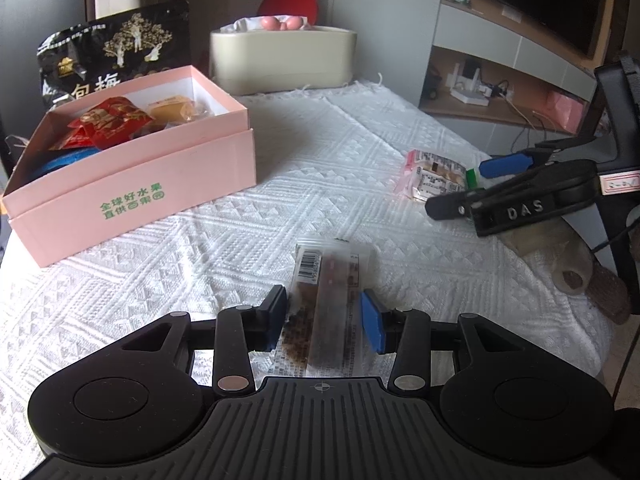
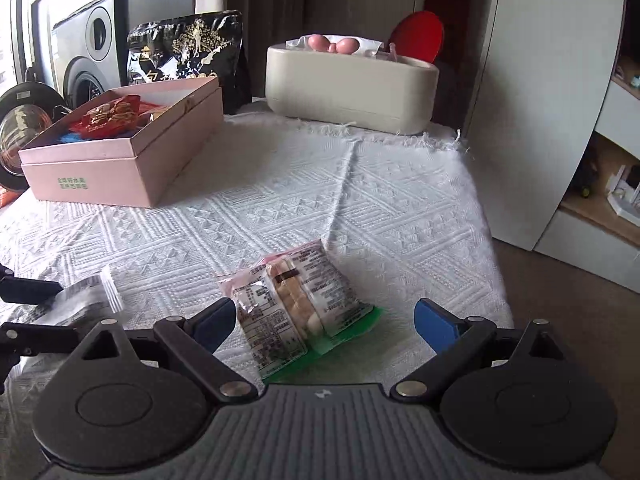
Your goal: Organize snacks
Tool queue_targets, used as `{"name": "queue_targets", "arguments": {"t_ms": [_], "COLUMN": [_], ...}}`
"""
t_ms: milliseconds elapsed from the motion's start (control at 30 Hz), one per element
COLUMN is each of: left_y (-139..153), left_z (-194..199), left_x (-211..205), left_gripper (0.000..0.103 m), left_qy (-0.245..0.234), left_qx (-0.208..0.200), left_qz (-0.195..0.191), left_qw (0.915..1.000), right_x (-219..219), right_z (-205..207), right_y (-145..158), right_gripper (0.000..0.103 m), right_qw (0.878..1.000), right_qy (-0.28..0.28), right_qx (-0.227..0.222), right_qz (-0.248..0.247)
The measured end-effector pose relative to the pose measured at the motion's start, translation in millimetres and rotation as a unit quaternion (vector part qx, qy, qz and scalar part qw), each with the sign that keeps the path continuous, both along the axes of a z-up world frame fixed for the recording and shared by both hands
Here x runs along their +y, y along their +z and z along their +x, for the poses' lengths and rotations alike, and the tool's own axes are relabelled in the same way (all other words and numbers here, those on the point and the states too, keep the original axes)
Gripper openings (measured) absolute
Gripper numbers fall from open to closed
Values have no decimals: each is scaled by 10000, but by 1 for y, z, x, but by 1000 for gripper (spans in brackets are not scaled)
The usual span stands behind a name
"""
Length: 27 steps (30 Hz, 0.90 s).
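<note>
Each black gripper has blue pads, silver rivets and a ribbed base.

The right tool has its blue-padded fingers spread wide around a clear plastic packet of pale biscuits with pink and green ends, which lies on the white woven cloth of the tabletop. Further back sits an open pink cardboard box of wrapped snacks, with a black foil bag behind it and a cream oval container to its right.

I saw a white woven tablecloth. At its far edge stood a beige container; behind that container, a red round object; right of it, wall shelving.
</note>
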<state>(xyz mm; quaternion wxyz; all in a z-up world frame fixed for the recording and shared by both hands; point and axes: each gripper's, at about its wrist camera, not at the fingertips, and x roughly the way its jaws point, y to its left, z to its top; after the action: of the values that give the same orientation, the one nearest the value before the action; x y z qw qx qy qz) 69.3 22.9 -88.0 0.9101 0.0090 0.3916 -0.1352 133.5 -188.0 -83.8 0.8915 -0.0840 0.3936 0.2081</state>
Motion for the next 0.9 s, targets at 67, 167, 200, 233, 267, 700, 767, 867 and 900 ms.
{"name": "queue_targets", "arguments": {"t_ms": [67, 167, 200, 233, 267, 700, 767, 867, 900], "left_y": [0, 0, 0, 0, 0, 1, 2, 2, 2], "left_z": [0, -1, -2, -2, -2, -7, -7, -6, -6], "left_x": [-1, -1, -2, -2, -2, -11, -11, -9, -9], "left_gripper": [46, 47, 47, 47, 47, 48, 48, 48, 48], "left_qy": [-2, 26, 48, 75, 102, 176, 168, 166, 170], "left_qx": [-9, -30, -33, -33, -32, -50, 12, 54, 54], "left_qz": [23, 25, 19, 10, 0, 204, 201, 169, 156], "left_qw": [10000, 10000, 10000, 10000, 9999, 9996, 9997, 9997, 9997], "right_x": [0, -4, -3, -2, 0, 46, 49, 47, 44], "right_z": [-5, -12, -14, -14, -13, 27, 23, 15, 12], "right_y": [3, 11, 13, 14, 14, -8, -4, 3, 6], "right_gripper": [96, 96, 96, 96, 96, 87, 69, 47, 46], "right_qw": [9970, 9911, 9924, 9942, 9964, 9976, 9985, 9991, 9991], "right_qy": [497, 722, 655, 565, 421, -643, -529, -321, -275], "right_qx": [425, 615, 528, 428, 306, 206, 117, 244, 274], "right_qz": [407, 932, 893, 803, 664, 133, 70, 123, 178]}}
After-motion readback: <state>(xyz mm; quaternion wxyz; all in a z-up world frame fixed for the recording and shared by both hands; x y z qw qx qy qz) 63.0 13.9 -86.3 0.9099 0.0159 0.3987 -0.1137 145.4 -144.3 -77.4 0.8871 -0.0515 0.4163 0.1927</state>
